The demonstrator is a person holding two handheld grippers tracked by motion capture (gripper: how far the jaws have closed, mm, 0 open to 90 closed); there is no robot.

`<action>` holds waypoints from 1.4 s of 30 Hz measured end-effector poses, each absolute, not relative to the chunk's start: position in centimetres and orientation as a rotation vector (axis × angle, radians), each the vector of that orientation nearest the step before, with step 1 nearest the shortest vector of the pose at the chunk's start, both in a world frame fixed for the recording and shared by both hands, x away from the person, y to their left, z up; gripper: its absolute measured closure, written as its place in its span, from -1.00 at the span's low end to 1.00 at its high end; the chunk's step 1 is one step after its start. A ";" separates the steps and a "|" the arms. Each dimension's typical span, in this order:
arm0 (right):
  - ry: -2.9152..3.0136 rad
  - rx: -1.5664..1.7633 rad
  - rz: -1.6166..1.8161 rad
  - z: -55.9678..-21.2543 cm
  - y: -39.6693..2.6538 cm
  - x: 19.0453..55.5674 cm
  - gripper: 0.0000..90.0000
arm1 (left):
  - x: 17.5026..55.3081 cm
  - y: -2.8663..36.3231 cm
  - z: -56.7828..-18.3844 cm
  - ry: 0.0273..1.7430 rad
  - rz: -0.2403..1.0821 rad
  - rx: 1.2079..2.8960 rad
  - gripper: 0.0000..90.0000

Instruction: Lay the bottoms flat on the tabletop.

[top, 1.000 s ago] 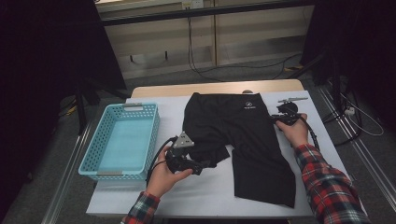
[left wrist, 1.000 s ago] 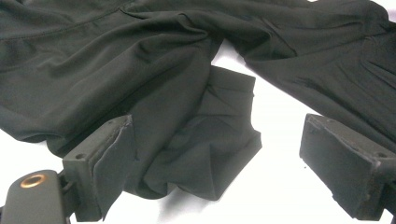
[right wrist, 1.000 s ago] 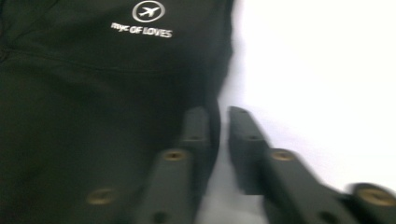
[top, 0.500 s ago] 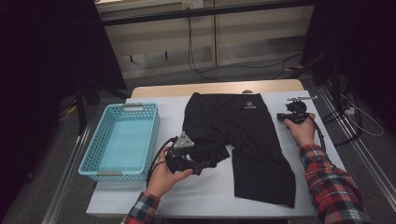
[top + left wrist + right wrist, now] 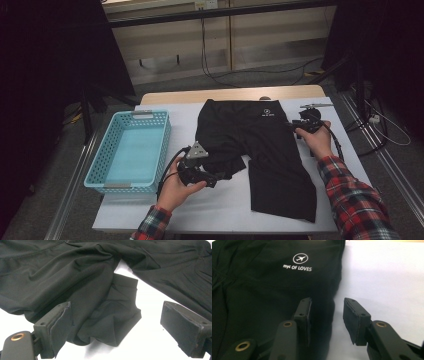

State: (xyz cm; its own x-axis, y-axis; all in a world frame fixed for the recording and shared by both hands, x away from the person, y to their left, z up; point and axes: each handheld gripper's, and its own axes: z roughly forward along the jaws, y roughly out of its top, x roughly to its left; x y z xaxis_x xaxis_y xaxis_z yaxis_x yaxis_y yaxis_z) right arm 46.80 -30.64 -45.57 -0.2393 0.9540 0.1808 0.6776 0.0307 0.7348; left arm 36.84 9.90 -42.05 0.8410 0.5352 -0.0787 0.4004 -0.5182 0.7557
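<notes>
The black shorts (image 5: 260,150) lie flat on the white table (image 5: 225,200), waistband toward the far edge, just right of the blue basket (image 5: 130,150). A white logo (image 5: 266,113) sits near the waistband on the side away from the basket; in the right gripper view it shows a small plane in a ring over lettering (image 5: 297,263). The leg nearer the basket is bunched and folded up short, while the other leg (image 5: 285,195) runs long toward the near edge.

The left gripper (image 5: 220,177) rests between the basket and the shorts, at the bunched leg. Its jaws stand wide apart; in the left gripper view (image 5: 120,332) the folded cloth (image 5: 110,315) lies between them, against one jaw and well clear of the other, so nothing is pinched.

The right gripper (image 5: 295,126) is at the shorts' edge farthest from the basket, near the logo. Its jaws have just been opening; in the right gripper view (image 5: 327,315) they stand parted, the hem edge (image 5: 329,307) in the gap, with no pad pressing on it
</notes>
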 end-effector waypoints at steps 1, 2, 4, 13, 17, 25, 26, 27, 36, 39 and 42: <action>1.963 1.658 1.041 -45.8 -30.5 46.9 0.30 | 36.8 9.9 -42.0 0.677 0.209 2.185 -0.75; 1.967 1.656 1.044 -45.9 -30.4 46.9 0.31 | 36.9 9.9 -42.0 0.675 0.209 2.185 -0.75; 1.993 1.638 1.041 -46.3 -30.0 47.0 0.33 | 36.9 9.8 -42.0 0.674 0.208 2.184 -0.75; 2.062 1.587 1.029 -46.2 -29.5 47.0 1.00 | 36.9 9.6 -42.1 0.670 0.205 2.191 -0.75; 2.032 1.626 1.026 -46.1 -30.3 47.2 1.00 | 36.9 9.6 -42.1 0.668 0.204 2.191 -0.75; 1.937 1.708 0.985 -45.9 -33.0 47.3 1.00 | 36.9 9.7 -42.0 0.672 0.200 2.187 -0.75; 1.931 1.710 0.979 -45.9 -33.2 47.3 1.00 | 36.9 9.7 -42.0 0.669 0.199 2.188 -0.75; 1.921 1.718 0.972 -45.9 -33.4 47.4 1.00 | 36.9 9.7 -42.0 0.668 0.195 2.186 -0.75; 1.887 1.739 0.917 -46.0 -34.3 47.9 1.00 | 36.9 9.6 -42.1 0.670 0.195 2.187 -0.75; 1.875 1.764 0.942 -46.0 -34.5 47.8 0.95 | 36.9 9.7 -42.0 0.670 0.197 2.188 -0.75; 1.887 1.758 0.953 -46.0 -34.6 47.7 0.72 | 36.9 9.7 -42.0 0.670 0.198 2.188 -0.75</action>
